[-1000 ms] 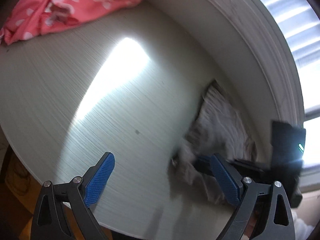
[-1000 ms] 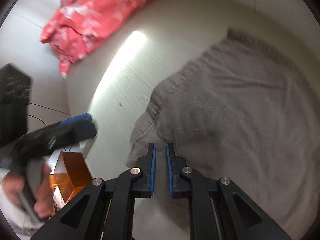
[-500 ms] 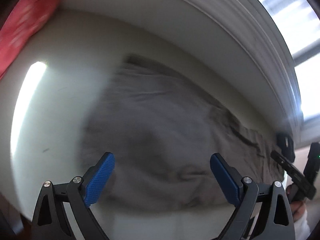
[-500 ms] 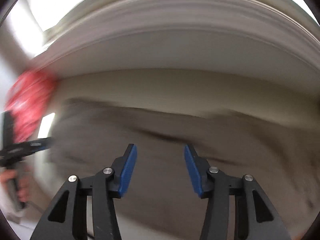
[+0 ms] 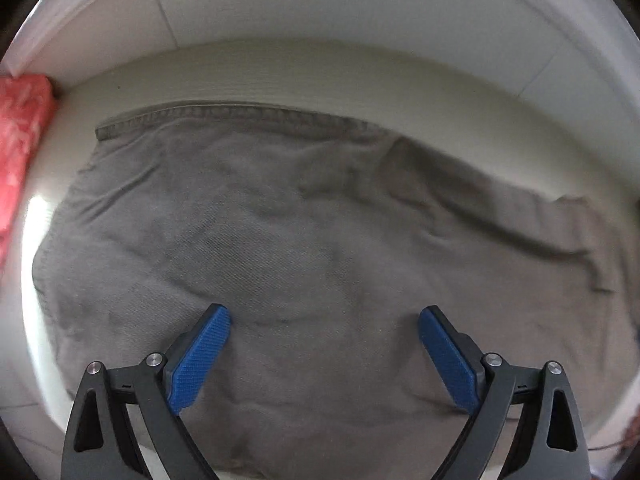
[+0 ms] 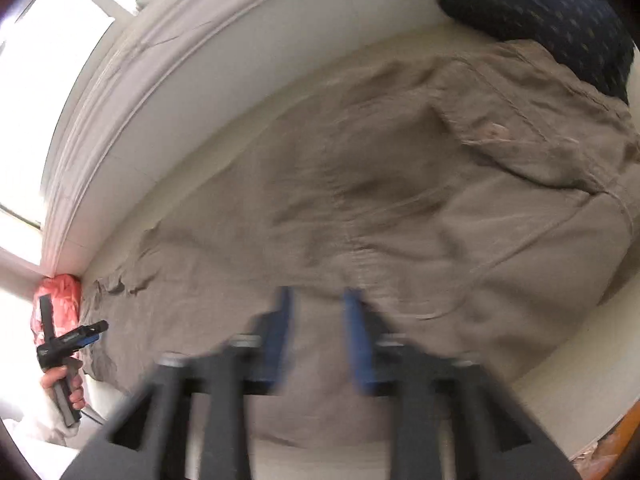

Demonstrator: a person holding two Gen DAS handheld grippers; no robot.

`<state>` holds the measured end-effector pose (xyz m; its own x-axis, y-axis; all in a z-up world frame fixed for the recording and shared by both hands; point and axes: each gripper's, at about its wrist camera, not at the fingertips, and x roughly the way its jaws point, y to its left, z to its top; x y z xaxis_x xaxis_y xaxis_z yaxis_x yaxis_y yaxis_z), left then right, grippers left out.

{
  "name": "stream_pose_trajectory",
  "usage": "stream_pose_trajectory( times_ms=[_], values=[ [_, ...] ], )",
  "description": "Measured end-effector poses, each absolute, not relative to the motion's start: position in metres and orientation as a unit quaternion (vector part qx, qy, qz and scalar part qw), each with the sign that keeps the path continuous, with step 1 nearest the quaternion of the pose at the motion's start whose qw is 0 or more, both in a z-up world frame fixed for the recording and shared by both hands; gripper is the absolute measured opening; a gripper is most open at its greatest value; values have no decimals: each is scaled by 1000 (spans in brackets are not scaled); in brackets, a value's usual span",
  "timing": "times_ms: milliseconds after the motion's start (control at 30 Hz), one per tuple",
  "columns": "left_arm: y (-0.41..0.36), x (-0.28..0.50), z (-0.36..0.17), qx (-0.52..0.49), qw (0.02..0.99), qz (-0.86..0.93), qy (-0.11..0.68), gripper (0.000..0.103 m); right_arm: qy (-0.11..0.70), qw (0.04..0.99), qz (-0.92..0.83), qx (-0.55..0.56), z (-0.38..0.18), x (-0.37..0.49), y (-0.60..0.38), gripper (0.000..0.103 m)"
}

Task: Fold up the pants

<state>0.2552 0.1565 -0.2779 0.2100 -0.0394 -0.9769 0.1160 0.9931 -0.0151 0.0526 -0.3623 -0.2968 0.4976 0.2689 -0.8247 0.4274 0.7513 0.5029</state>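
I have the pants [image 5: 320, 248] spread flat across the table [image 5: 360, 76], filling most of the left wrist view. The hem edge runs along the far side, close to the wall [image 5: 320, 4] but not touching it. A ridge of loose cloth crosses the right part of the fabric.

My left gripper [image 5: 324, 336] hangs over the near part of the pants with its jaws wide apart, nothing between them. Both blue pads [image 5: 200, 360] point forward and slightly down toward the cloth; I cannot tell whether the tips touch it. At the left edge of that view sits a red cloth [image 5: 20, 132], against the wall, just beside the pants' corner.

My right gripper [image 6: 318, 320] is blurred. Its jaws stand partly apart with a clear gap and hold nothing. It points along the pants [image 6: 360, 200], above the near edge, aimed toward the waistband end, where I can see a pocket [image 6: 500, 136] and seams. A dark dotted garment [image 6: 552, 12] lies at the far right end, overlapping the waistband.

From the right wrist view I also see my left hand [image 6: 66, 384] at the far left, gripping the handle upright, with the left gripper [image 6: 86, 334] leaning in over the leg end of the pants. The red cloth [image 6: 60, 296] sits behind it, in the corner under the window [image 6: 40, 60].
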Motion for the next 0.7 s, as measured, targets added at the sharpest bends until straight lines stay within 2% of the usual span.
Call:
stream_pose_trajectory(
  times_ms=[67,167,300,400,500,600,700],
  values=[
    [149,257,-283,46,776,-28,629,103,498,784,-23,370,-307,48,-376,0],
    [152,266,-287,13,772,-16,636,103,485,790,-27,374,-311,35,-401,0],
    [144,266,-286,39,780,-8,625,103,452,753,8,479,-335,15,-434,0],
    [148,265,-286,30,775,2,631,103,473,776,-23,417,-308,23,-445,0],
    [132,265,-287,46,779,9,626,103,447,810,-65,374,-276,14,-468,0],
    [126,262,-286,63,778,16,624,103,466,791,-109,383,-309,-7,-501,0],
    [106,266,-283,77,777,18,624,103,439,768,-76,460,-335,-21,-528,0]
  ],
)
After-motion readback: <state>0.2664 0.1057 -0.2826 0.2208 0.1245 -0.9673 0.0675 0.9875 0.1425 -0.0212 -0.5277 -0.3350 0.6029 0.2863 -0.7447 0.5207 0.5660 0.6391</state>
